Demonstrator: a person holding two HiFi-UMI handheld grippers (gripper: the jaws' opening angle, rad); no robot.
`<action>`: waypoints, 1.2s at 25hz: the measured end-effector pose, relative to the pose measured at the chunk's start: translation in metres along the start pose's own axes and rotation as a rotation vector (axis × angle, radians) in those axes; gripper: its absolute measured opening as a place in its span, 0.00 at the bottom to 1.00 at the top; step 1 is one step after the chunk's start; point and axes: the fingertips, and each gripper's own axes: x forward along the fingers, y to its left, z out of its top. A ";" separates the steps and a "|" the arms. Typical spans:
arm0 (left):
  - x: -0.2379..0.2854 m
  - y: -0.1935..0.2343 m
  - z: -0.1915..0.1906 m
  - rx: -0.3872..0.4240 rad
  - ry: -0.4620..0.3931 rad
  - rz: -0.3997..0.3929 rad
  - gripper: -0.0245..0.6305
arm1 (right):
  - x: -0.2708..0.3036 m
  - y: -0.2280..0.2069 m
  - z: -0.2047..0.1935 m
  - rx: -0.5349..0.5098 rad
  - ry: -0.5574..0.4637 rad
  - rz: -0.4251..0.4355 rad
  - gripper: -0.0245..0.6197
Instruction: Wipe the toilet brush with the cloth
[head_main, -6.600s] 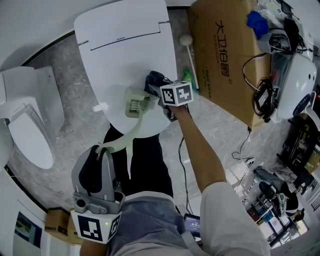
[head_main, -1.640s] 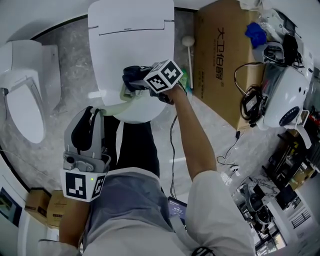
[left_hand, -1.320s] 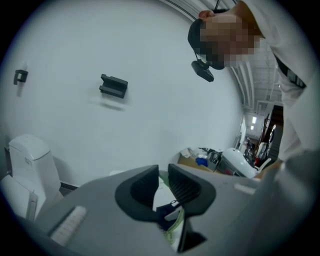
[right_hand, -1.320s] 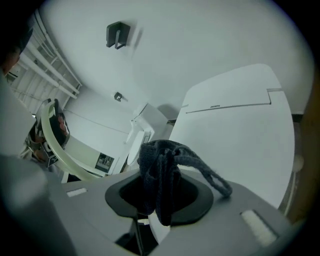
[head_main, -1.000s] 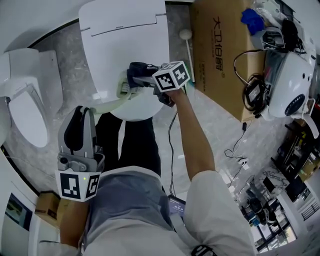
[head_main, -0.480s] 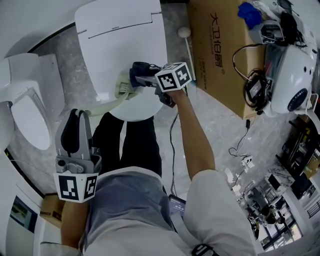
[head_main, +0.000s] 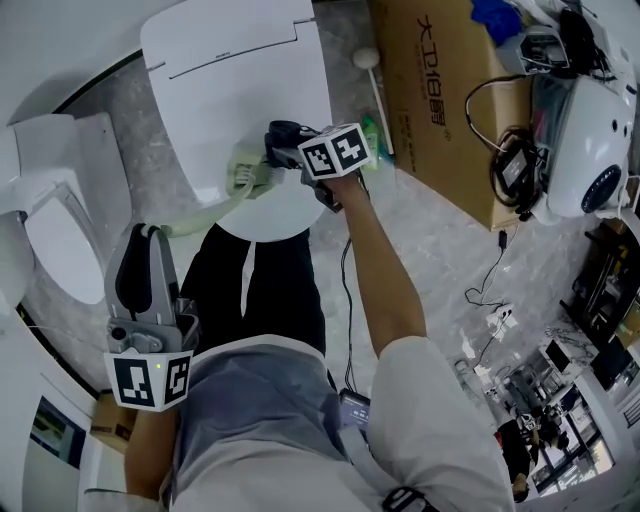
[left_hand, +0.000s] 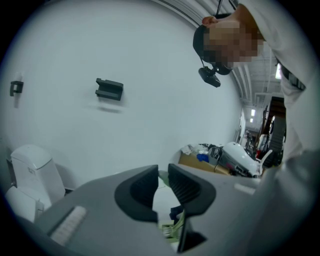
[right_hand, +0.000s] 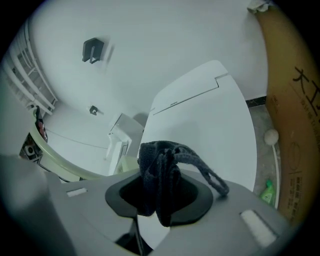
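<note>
A pale green toilet brush (head_main: 243, 175) lies with its head over the white toilet lid (head_main: 230, 70). Its curved handle (head_main: 200, 215) runs down-left into my left gripper (head_main: 150, 235), which is shut on it. In the left gripper view the handle (left_hand: 163, 176) shows in the narrow gap between the jaws, with the brush head (left_hand: 170, 231) below. My right gripper (head_main: 285, 152) is shut on a dark cloth (head_main: 283, 133), which is pressed against the right side of the brush head. The cloth (right_hand: 160, 172) hangs bunched from the right gripper (right_hand: 160, 195), with a loop trailing right.
A second white toilet (head_main: 55, 250) stands at the left. A cardboard box (head_main: 440, 90) stands to the right of the lid, with a white ball-ended stick (head_main: 372, 75) and a green bottle (head_main: 372, 128) beside it. Cables and equipment (head_main: 580, 130) crowd the far right.
The right gripper with the cloth has moved from the brush head's lower right to its upper right side. The left gripper has kept hold of the handle throughout.
</note>
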 end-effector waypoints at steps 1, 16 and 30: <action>0.000 0.000 0.000 0.001 0.000 0.000 0.04 | 0.002 -0.002 0.000 0.000 -0.002 -0.007 0.21; 0.003 0.000 0.001 -0.001 0.005 0.021 0.04 | 0.024 -0.026 0.007 -0.076 0.026 -0.116 0.21; 0.006 0.000 0.002 -0.004 -0.004 0.015 0.04 | 0.016 -0.050 -0.021 0.106 -0.125 -0.211 0.21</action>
